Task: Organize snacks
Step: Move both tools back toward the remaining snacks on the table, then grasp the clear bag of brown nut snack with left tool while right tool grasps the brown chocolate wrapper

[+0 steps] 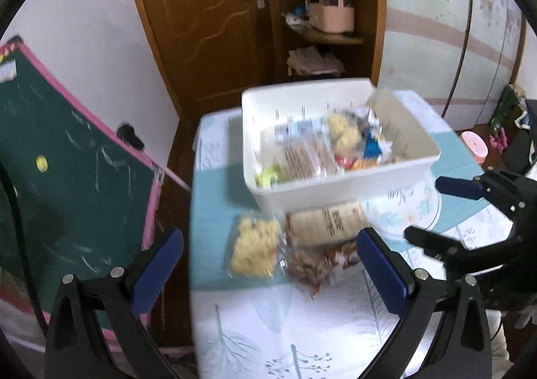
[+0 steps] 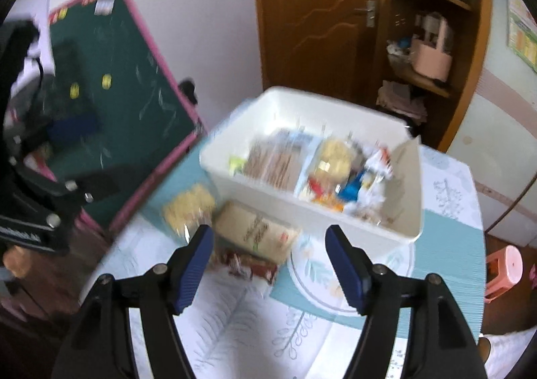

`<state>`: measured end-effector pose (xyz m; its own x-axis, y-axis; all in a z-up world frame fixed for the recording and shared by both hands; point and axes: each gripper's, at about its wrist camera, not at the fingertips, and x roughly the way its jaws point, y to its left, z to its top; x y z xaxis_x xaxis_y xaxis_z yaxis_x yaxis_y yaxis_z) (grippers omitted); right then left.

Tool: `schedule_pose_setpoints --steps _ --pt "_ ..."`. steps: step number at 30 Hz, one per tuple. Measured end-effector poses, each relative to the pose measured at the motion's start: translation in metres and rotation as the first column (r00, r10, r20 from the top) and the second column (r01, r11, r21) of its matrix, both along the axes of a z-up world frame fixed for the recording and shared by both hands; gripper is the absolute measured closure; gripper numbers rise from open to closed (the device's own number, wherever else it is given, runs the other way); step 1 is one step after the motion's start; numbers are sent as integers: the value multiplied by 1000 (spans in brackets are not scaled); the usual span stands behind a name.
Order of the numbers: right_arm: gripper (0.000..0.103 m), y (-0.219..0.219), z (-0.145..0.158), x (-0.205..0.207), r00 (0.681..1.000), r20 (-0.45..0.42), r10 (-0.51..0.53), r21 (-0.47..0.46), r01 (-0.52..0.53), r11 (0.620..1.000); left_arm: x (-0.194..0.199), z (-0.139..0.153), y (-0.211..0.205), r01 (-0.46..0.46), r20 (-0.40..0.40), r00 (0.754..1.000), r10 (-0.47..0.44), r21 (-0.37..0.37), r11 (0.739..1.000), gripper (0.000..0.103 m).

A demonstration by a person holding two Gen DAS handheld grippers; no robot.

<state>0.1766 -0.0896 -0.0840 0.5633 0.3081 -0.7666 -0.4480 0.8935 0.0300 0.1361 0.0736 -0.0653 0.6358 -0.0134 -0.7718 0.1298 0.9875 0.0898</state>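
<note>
A white bin (image 1: 339, 191) (image 2: 302, 211) stands on the table with several snack packs inside, split by a divider. In front of it lie a yellow snack pack (image 1: 255, 244) (image 2: 189, 207), a tan wrapped pack (image 1: 327, 219) (image 2: 258, 231) and a reddish-brown pack (image 1: 312, 265) (image 2: 250, 265). My left gripper (image 1: 268, 265) hangs open above these loose packs, nothing between its fingers. My right gripper (image 2: 270, 261) is open too, over the tan and reddish packs, and holds nothing. It also shows at the right edge of the left wrist view as the right gripper (image 1: 433, 211).
The table (image 1: 302, 328) wears a white and teal leaf-print cloth. A green chalkboard with a pink frame (image 1: 67, 160) (image 2: 117, 103) leans at the left. Behind stand a wooden door (image 1: 208, 9), corner shelves (image 1: 329, 36) and a pink stool (image 2: 503, 271).
</note>
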Motion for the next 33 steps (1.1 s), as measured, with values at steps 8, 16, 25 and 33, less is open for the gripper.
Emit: schedule_pose_setpoints --steps 8,16,25,33 --pt "36 22 -83 -13 981 24 192 -129 -187 974 12 -78 -6 -124 -132 984 118 -38 992 21" --pt "41 40 -112 -4 938 26 346 -149 -338 929 33 -129 12 -259 -304 931 202 -162 952 34" --pt "47 49 -132 15 902 -94 422 -114 -431 895 39 -136 13 -279 -342 919 196 -213 936 34" --pt "66 -6 -126 -7 944 -121 306 -72 -316 946 46 -136 6 -302 -375 908 187 -278 912 34"
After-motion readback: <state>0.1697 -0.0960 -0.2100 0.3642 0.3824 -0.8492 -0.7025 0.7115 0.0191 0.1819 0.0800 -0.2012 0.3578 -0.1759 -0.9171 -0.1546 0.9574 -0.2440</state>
